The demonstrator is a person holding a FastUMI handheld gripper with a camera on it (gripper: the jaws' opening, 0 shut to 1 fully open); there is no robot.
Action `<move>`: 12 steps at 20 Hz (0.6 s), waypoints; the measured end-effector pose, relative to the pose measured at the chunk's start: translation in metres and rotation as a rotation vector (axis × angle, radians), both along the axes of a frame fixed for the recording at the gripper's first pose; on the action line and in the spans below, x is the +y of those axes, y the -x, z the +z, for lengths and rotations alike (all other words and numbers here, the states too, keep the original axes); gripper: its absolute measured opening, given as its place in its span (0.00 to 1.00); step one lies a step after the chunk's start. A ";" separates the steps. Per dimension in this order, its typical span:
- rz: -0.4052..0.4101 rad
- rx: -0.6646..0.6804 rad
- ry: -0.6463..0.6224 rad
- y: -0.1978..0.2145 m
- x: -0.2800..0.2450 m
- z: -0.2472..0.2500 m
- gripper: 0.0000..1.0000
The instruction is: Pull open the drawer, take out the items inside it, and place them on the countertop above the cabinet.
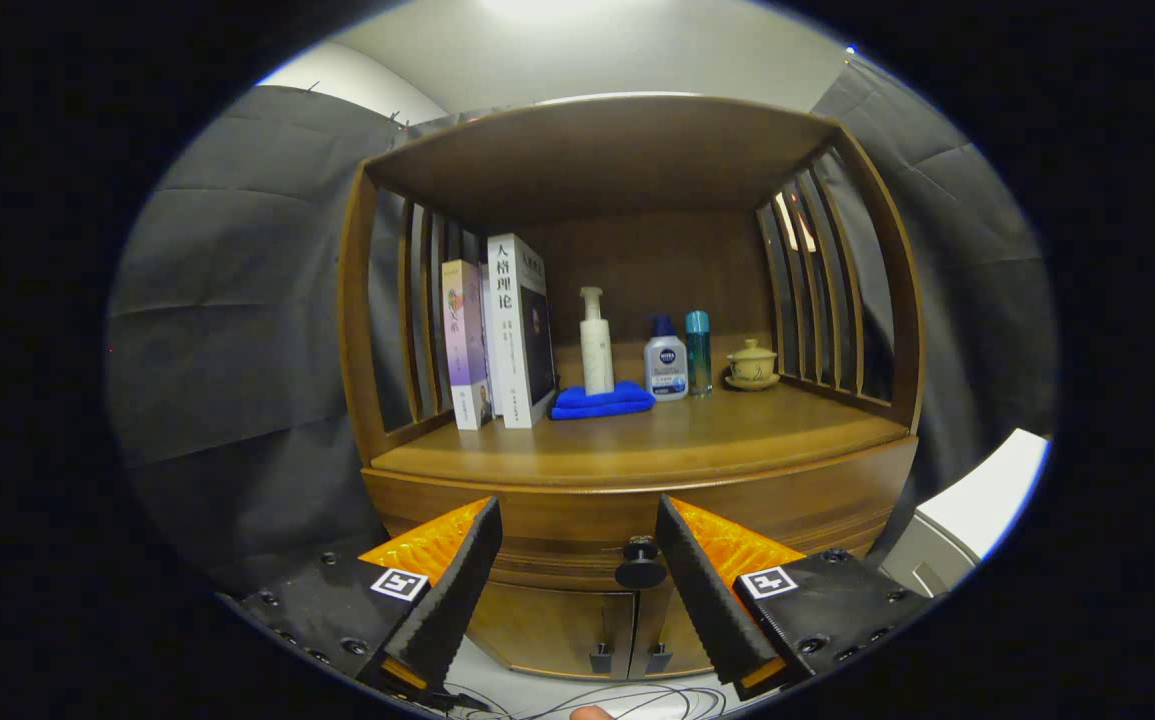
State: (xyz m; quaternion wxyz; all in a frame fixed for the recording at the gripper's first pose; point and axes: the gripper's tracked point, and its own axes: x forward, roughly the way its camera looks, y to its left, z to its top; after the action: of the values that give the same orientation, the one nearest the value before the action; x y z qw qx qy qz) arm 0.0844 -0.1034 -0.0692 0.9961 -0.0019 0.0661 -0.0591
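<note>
One drawer [577, 525] is shut, its curved wooden front sitting just under the tabletop [657, 440] of the cabinet, lower centre of the frame. Its dark round knob [640, 570] lies between the gripper's fingers, slightly nearer the right one, not touched by either. Gripper [577, 530] is open: fingers spread wide, nothing held. Contents of the drawer are hidden.

Below the drawer: two cabinet doors [592, 625] closed, each with a small dark handle near the middle seam.

On the tabletop, at the back, left to right across the middle of the frame:
- books [497, 335] standing upright against the left slatted side
- folded blue cloth [602, 401] lying flat
- white pump bottle [595, 345] upright, just behind the cloth
- squat white bottle with blue cap [666, 360] beside the cloth
- slim teal bottle [698, 350] right next to it
- small lidded cup on a saucer [752, 365] near the right slats

Front half of the tabletop is bare wood. A wooden shelf [597, 150] roofs the niche, upper centre. Thin cables [577, 698] lie on the pale floor at bottom centre.
</note>
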 end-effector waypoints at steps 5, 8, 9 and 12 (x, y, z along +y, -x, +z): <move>-0.035 0.060 -0.024 -0.023 -0.014 -0.037 0.97; -0.060 0.086 -0.008 -0.034 -0.024 -0.052 0.97; -0.064 0.095 0.001 -0.039 -0.027 -0.056 0.97; -0.091 0.128 0.030 -0.045 -0.038 -0.072 0.86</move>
State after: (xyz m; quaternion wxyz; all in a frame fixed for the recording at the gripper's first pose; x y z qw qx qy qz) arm 0.1289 -0.1414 -0.1412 0.9859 -0.0176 0.1290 -0.1053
